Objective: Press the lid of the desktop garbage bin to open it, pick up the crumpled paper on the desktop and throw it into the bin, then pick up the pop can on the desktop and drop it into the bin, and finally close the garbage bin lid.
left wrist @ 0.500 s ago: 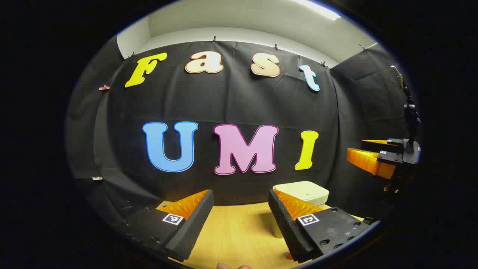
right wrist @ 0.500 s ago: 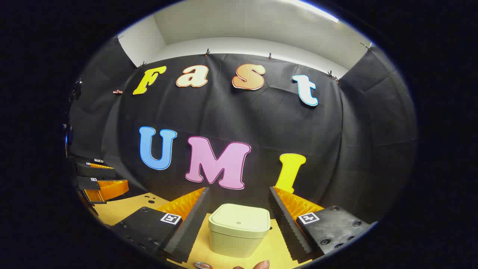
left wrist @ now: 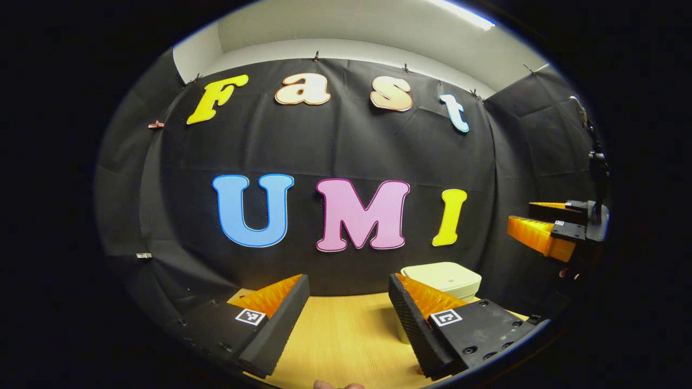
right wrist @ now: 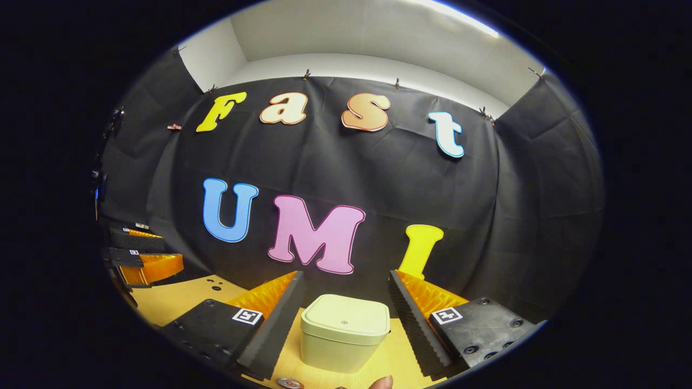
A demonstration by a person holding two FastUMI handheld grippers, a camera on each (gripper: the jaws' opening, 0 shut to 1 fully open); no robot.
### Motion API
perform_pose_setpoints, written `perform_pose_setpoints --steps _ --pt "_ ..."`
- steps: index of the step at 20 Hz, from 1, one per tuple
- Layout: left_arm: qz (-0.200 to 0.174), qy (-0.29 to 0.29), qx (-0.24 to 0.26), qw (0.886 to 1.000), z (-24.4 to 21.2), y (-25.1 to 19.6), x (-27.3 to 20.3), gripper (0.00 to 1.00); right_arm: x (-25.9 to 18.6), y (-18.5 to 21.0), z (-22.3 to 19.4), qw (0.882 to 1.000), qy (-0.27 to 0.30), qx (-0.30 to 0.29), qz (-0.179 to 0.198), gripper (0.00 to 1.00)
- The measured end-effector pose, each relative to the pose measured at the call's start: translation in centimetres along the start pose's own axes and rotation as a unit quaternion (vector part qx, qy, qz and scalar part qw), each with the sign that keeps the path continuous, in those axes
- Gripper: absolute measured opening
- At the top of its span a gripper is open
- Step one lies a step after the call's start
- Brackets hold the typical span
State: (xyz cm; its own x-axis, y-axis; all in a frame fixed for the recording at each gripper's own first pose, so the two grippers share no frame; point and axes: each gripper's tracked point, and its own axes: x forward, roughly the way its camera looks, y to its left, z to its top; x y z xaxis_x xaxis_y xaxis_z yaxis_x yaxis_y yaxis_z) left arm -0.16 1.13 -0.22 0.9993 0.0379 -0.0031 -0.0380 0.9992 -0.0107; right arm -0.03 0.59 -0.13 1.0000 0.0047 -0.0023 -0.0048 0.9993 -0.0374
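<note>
1. In the right gripper view, the bin [right wrist: 344, 332] stands on the table [right wrist: 178, 296], lid [right wrist: 346, 320] down and shut.
2. The right gripper [right wrist: 346, 302] is held above the table with its fingers spread wide; the bin sits framed between them, farther off, touching neither.
3. At the bottom edge of that view the top of the can [right wrist: 290, 383] shows, just in front of the bin, and beside it a fingertip [right wrist: 381, 382].
4. The left gripper [right wrist: 141, 255] shows at the far left of that view, well apart from the bin; its jaws look parted.
5. In the left gripper view, the left gripper [left wrist: 348, 305] has its fingers wide apart, with nothing between them but bare table [left wrist: 346, 335].
6. There the bin [left wrist: 442, 276] stands partly behind the right-hand finger, and the right gripper [left wrist: 527, 221] hangs in the air at the far right, above and beside the bin.
</note>
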Motion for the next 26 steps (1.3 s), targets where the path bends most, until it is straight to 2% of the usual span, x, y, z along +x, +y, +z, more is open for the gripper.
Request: perform_pose_setpoints --steps 7,10,12,13,18,19,22,26 --pt "0.009 0.002 -0.003 1.0 0.0 0.5 -0.2 0.95 -0.1 0.8 -0.5 1.0 0.011 0.003 0.016 0.97" --pt "0.01 0.003 -0.003 1.0 -0.2 0.5 -0.3 0.97 0.1 1.1 -0.6 1.0 0.011 0.0 0.02 0.95" --pt "0.01 0.003 -0.003 1.0 -0.3 0.5 -0.3 0.95 0.2 1.2 -0.7 1.0 0.013 0.0 0.022 0.92" --pt "0.011 0.003 -0.004 1.0 -0.2 0.6 -0.4 0.95 0.4 1.4 -0.7 1.0 0.015 0.001 0.026 0.87" --pt "0.016 0.002 -0.005 1.0 -0.4 1.0 -0.1 0.95 0.9 3.1 -2.4 0.996 0.051 0.036 0.071 0.06" --pt "0.017 0.002 -0.005 1.0 -0.3 1.2 0.1 0.95 1.2 2.9 -2.5 0.995 0.051 0.039 0.074 0.04" --pt "0.022 0.003 -0.007 1.0 -0.4 1.6 0.3 0.95 2.2 1.9 -3.2 0.997 0.052 0.02 0.056 0.05" --pt "0.031 0.007 -0.009 0.999 -0.9 2.2 0.7 0.95 4.5 1.1 -4.2 0.997 0.058 0.023 0.053 0.05"
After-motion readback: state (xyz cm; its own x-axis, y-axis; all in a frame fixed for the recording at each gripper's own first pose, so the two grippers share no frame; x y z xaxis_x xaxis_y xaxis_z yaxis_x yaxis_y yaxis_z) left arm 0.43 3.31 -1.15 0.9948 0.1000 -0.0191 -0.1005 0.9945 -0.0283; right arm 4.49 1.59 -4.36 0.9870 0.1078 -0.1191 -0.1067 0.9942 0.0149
